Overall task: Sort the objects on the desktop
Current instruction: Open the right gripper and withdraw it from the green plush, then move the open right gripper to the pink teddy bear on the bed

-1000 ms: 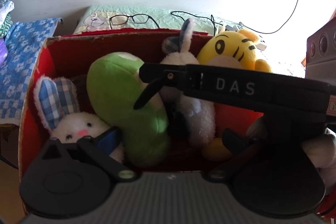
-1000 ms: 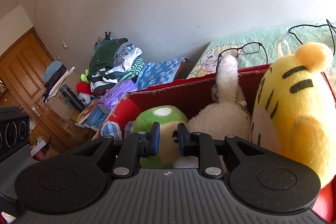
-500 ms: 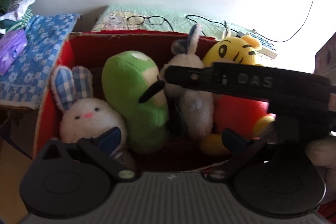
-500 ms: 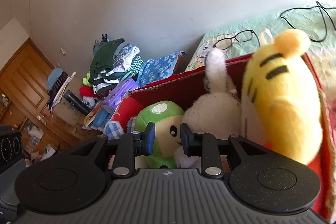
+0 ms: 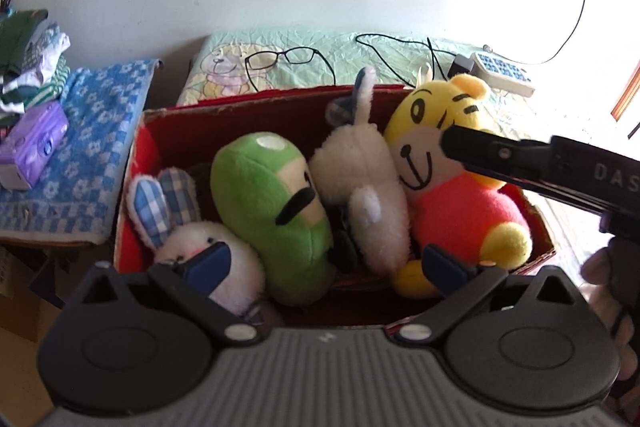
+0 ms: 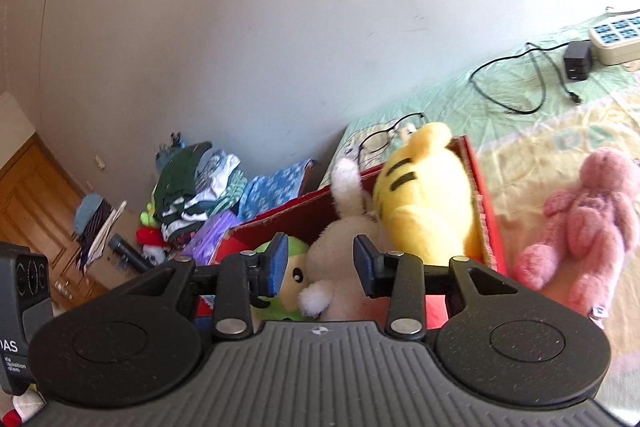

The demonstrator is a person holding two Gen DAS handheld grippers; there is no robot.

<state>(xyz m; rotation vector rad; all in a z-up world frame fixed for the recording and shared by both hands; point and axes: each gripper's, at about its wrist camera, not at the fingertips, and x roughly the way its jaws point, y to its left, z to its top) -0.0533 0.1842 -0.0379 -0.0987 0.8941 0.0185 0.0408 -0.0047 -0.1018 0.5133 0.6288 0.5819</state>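
- A red cardboard box (image 5: pixel 224 115) stands at the near-left corner of the bed, on a green cartoon sheet (image 5: pixel 280 55); four plush toys fill it in a row.
- Against the box's left wall sits a white rabbit (image 5: pixel 208 247) with checked blue ears; beside it a green mushroom plush (image 5: pixel 272 211); then a white fluffy plush (image 5: pixel 368 195); a yellow tiger (image 5: pixel 452 187) in a red shirt leans on the right wall.
- A pink plush (image 6: pixel 580 223) lies on the sheet just outside the box's right wall.
- The left gripper (image 5: pixel 324 261) hangs over the box's near edge, jaws spread wide, nothing held.
- The right gripper (image 6: pixel 320 263) has its jaws opening; they grasp nothing; the white plush shows beyond the gap.
- Glasses (image 5: pixel 288 61) lie behind the box's far wall.
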